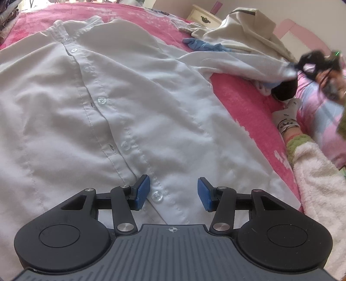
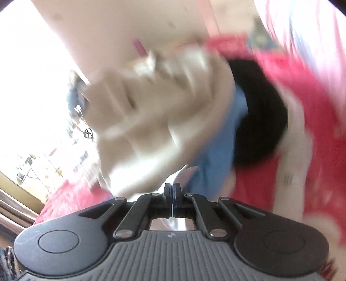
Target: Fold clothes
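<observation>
A white button-up shirt (image 1: 108, 97) lies spread flat, front up, on a pink bedspread (image 1: 248, 112). My left gripper (image 1: 173, 192) is open just above the shirt's hem, with the button placket and one button between its blue pads (image 1: 142, 192) and nothing gripped. The shirt's sleeve (image 1: 237, 62) stretches out to the right, where its cuff ends in my blurred right gripper (image 1: 302, 62). In the right wrist view, the right gripper (image 2: 172, 188) is shut, and thin white cloth (image 2: 170, 180) comes out from between its pads.
A beige garment (image 1: 242, 28) and a blue cloth (image 1: 201, 44) lie beyond the sleeve. A black item (image 1: 285, 90), a white sock (image 1: 287, 116) and fluffy white cloth with a green knitted edge (image 1: 320, 183) crowd the right side. A cream nightstand (image 1: 203, 15) stands behind.
</observation>
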Demonstrator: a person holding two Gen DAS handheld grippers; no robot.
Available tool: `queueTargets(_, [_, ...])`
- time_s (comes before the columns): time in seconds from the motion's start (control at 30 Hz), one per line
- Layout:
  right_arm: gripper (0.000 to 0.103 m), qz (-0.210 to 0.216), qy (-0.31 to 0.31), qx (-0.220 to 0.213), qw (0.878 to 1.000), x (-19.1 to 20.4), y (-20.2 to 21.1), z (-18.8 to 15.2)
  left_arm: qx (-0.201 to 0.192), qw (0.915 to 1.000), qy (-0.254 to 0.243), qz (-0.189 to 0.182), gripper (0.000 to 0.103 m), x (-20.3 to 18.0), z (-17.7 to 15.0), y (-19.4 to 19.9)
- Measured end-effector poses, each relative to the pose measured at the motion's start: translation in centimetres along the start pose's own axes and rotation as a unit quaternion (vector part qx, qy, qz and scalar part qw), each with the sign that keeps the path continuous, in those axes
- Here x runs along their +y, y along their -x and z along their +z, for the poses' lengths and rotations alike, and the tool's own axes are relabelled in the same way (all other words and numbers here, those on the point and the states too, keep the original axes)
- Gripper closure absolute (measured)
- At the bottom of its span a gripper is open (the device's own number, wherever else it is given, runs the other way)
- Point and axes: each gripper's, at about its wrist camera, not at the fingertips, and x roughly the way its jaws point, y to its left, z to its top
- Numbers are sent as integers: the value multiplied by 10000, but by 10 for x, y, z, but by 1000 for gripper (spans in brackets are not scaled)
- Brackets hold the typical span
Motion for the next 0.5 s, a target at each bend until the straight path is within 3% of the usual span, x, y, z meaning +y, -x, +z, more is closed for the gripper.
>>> queueTargets(0.23, [102,561,1183,-828,9879,101,76,43,-58,9998,-149,109,54,-4,-3,0])
queueTargets(0.37, [102,1190,1996,-987,9676,171,127,35,-92,9999,-108,46,54,-1,-4,2])
queueTargets(0.5, [102,1971,2645,-833,9403,243,174,-1,-230,9995,174,-89,54,8,-4,9])
